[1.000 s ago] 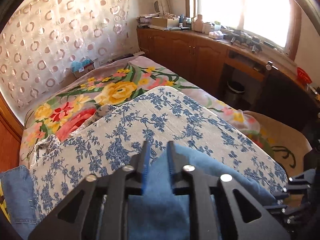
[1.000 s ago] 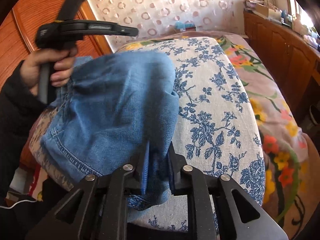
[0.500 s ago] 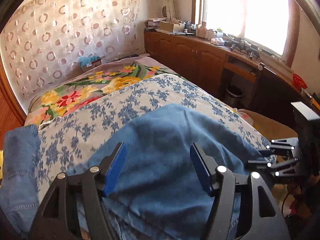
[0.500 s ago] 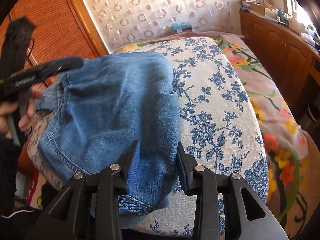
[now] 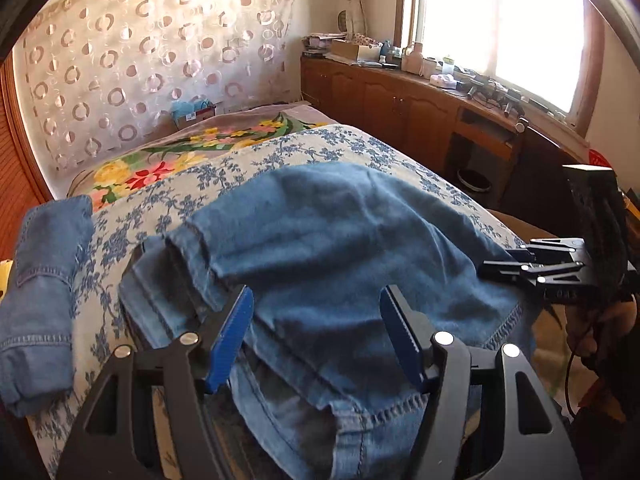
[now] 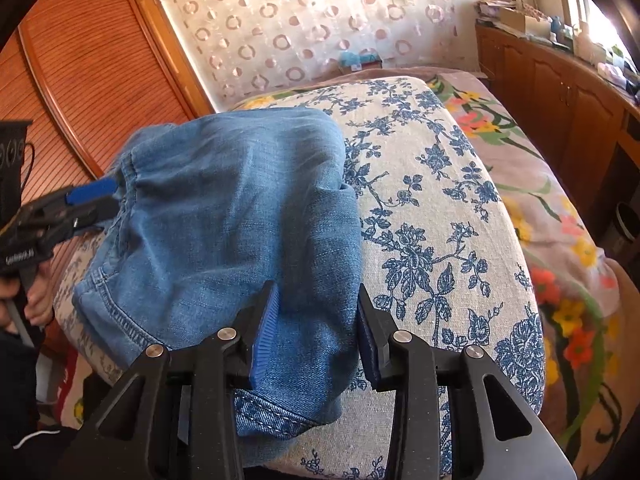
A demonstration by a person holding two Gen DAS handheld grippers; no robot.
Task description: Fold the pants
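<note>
Blue denim pants (image 5: 340,240) lie folded over in a thick pile on the blue-flowered bed cover (image 5: 360,148). My left gripper (image 5: 316,296) hovers open over their waistband end, its blue pads wide apart and pressing on nothing. From the right wrist view the pants (image 6: 232,208) fill the left half. My right gripper (image 6: 317,292) straddles the folded edge at the near side; its jaws stand apart with denim lying loose between them. The left gripper (image 6: 88,196) shows at the pants' far left edge, and the right gripper (image 5: 520,264) at their right edge.
A second folded denim piece (image 5: 44,280) lies at the cover's left side. A bright flowered blanket (image 6: 540,168) covers the rest of the bed. Wooden cabinets (image 5: 400,104) with clutter run under the window, a bin (image 5: 474,178) stands on the floor, and a wooden wardrobe (image 6: 92,60) stands left.
Both grippers were shut on the denim a second ago and have let go. The left one drew back across the pants with its jaws wide. The right one stayed in place.
</note>
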